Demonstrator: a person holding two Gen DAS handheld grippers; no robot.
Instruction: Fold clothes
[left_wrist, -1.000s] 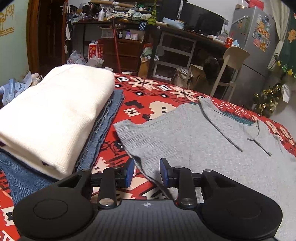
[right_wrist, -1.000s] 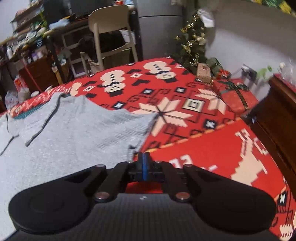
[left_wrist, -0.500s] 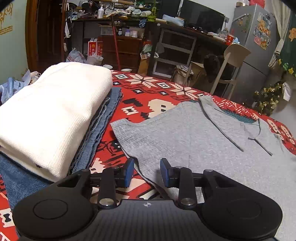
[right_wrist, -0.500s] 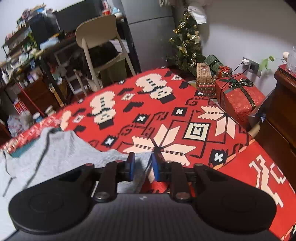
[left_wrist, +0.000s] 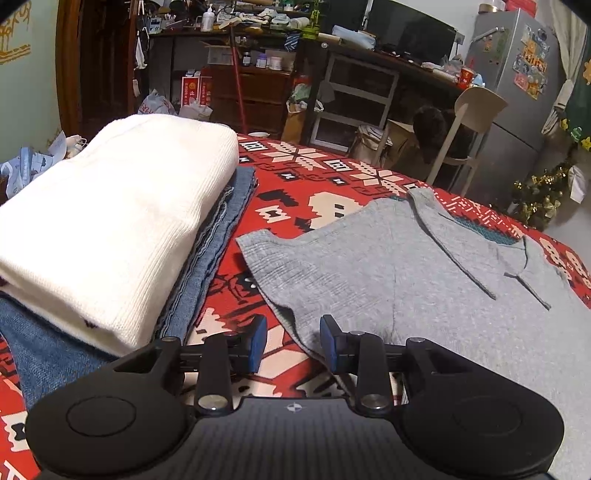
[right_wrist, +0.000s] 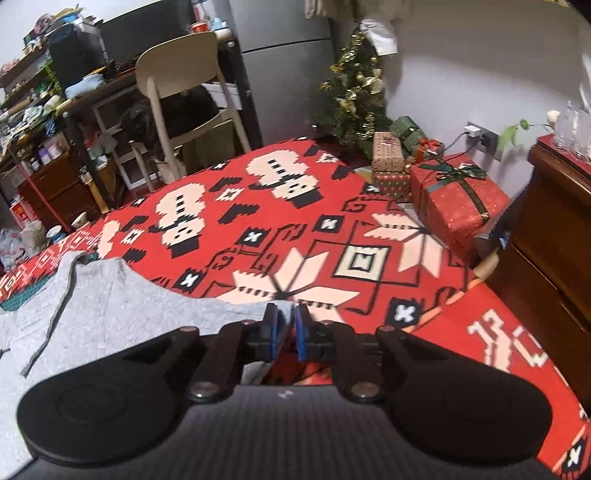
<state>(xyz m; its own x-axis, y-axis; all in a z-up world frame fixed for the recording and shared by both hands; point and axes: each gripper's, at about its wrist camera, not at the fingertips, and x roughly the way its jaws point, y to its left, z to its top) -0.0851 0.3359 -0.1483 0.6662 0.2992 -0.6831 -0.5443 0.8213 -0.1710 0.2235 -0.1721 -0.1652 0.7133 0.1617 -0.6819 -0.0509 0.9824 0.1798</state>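
A grey shirt lies spread flat on the red patterned blanket. My left gripper is open just above the shirt's near left edge, and the hem runs between its fingers. To its left, a folded white knit sits on folded blue denim. In the right wrist view the shirt ends in a corner right at my right gripper. That gripper is open by a narrow gap, with red blanket showing between its pads and nothing held.
Past the blanket's right edge stand wrapped gift boxes, a small Christmas tree and a dark wooden cabinet. A beige chair, cluttered desks and a fridge stand beyond the far edge.
The right gripper was shut at the shirt's corner, opened and tilted upward, and its gap has since narrowed. The left gripper stayed open and barely shifted.
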